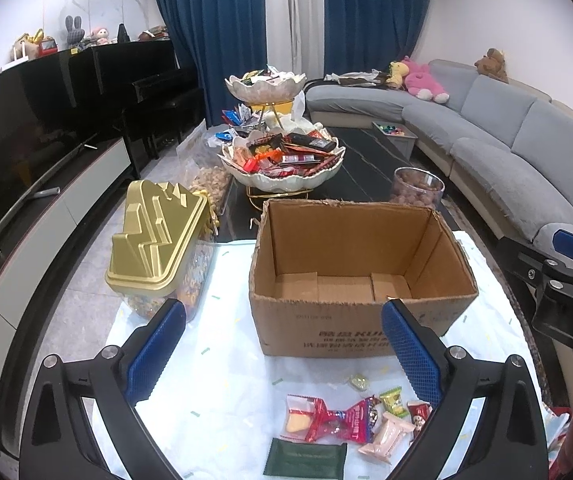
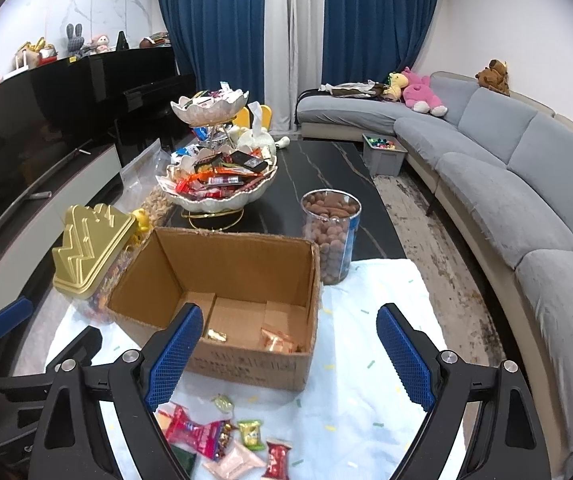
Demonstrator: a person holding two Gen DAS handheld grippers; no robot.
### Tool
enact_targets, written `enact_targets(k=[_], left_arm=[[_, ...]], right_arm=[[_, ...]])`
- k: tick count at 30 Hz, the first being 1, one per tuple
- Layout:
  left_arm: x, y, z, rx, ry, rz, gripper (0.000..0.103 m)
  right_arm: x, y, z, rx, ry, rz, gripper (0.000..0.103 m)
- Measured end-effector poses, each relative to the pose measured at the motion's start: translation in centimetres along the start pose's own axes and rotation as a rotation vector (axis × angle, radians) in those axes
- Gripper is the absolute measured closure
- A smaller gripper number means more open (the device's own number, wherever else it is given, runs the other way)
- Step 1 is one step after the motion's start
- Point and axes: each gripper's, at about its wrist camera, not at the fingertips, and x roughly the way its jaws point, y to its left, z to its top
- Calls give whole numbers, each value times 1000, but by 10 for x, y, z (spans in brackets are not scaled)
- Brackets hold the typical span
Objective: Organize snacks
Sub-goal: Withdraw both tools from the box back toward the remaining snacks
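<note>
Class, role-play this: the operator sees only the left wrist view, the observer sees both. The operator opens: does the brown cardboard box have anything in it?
Observer: Yes. The right wrist view shows gold-wrapped sweets inside the brown cardboard box, against its near wall.
Operator: Is the right gripper carrying anything?
Observer: No. The right gripper is open, with nothing between its fingers.
Operator: And the jar behind the box?
Observer: The clear round jar has a blue label on its side.

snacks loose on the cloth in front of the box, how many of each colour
red packets: 2
pink packets: 2
green packets: 2
yellowish sweet: 1
total: 7
</note>
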Motion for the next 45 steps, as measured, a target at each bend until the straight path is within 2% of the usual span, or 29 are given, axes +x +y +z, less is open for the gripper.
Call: enact_targets(k=[21,45], left_arm=[[-9,-7,-51,23,2,-5,3],[-5,-11,-103,50,5,-28,3]], right_arm=[[-14,-3,-51,-4,9,-27,14],[-6,3,-100,-29,62,-30,14]])
